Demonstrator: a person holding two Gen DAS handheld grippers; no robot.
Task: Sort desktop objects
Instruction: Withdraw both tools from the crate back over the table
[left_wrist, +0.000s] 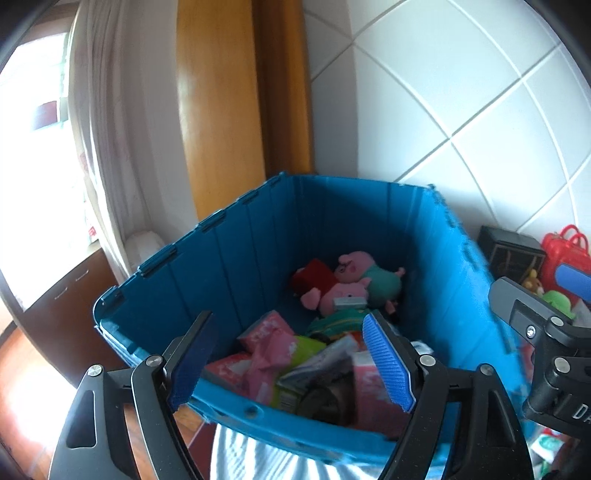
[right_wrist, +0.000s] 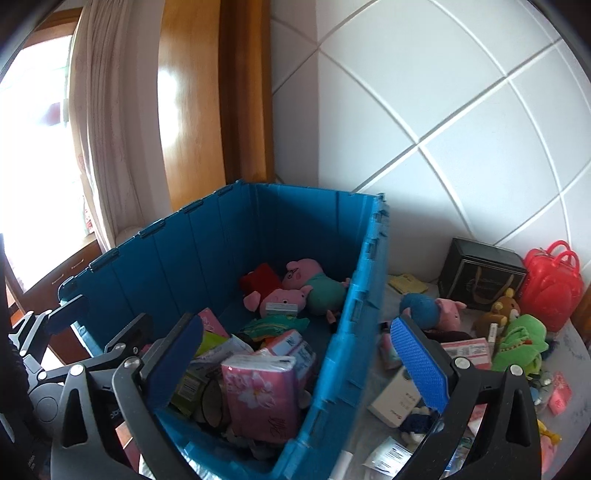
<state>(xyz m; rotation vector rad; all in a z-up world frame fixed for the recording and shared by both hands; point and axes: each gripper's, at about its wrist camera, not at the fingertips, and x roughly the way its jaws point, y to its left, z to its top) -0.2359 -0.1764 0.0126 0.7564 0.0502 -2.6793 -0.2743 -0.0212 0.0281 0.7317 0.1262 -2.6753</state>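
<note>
While our left gripper (left_wrist: 291, 360) and right gripper (right_wrist: 299, 363) gape empty, the bin (right_wrist: 354, 306) sits just ahead, tissues (right_wrist: 258, 391) inside.

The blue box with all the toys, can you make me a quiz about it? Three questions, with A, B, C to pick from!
1. Where is the red handbag?
A. inside the blue box
B. outside the box, by the wall
C. in a gripper

2. What colour top does the pig plush with glasses in the blue box wear?
A. yellow
B. black
C. green

3. How is the right gripper?
A. open, holding nothing
B. shut on a tissue pack
C. shut on a plush

Answers: 1 B, it stands right of the box against the white wall. 2 C, its body is green. 3 A, the fingers stand wide apart with nothing pinched.
</note>
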